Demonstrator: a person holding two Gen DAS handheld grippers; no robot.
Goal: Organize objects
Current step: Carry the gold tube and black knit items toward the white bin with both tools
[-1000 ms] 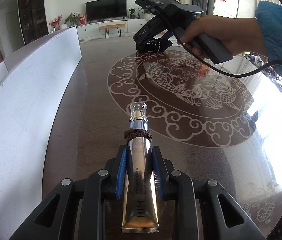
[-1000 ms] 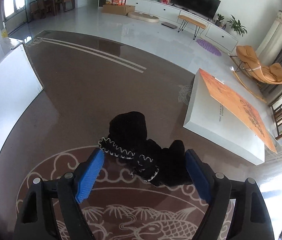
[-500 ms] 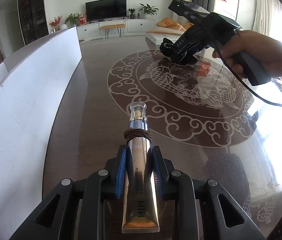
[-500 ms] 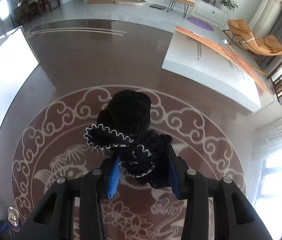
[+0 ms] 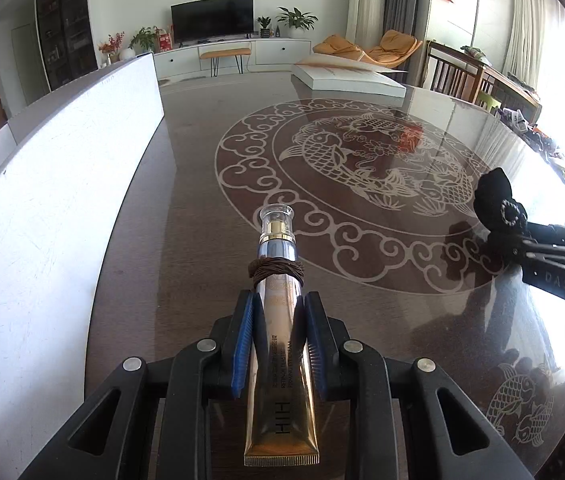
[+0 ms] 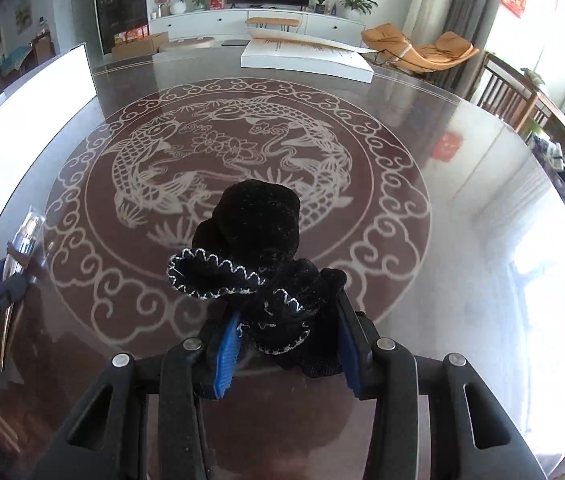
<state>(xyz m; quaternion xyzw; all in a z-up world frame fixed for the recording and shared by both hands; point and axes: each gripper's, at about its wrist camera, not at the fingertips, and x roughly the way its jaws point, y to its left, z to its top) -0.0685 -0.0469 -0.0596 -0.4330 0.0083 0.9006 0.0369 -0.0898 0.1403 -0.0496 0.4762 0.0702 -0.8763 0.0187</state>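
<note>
Swinging back from the far side, my right gripper (image 6: 286, 344) is clenching the black scrunchie (image 6: 258, 264) above the patterned table (image 6: 442, 200), while my left gripper (image 5: 278, 340) is gripping the gold tube (image 5: 280, 344) beside the white board (image 5: 42, 208).

so the counter (image 5: 186, 208) is a dark glossy round top with a pale koi-and-cloud medallion (image 5: 362, 184) printed in the middle; a big white board (image 5: 54, 184) stands along its left edge; a flat white box with an orange top (image 6: 306, 58) sits at the far side; behind all that there's a TV (image 5: 212, 18) on a long white cabinet (image 5: 242, 50), some potted plants (image 5: 296, 22), an orange lounge chair (image 6: 418, 50), and wooden chairs (image 5: 454, 76) off to the right
</note>
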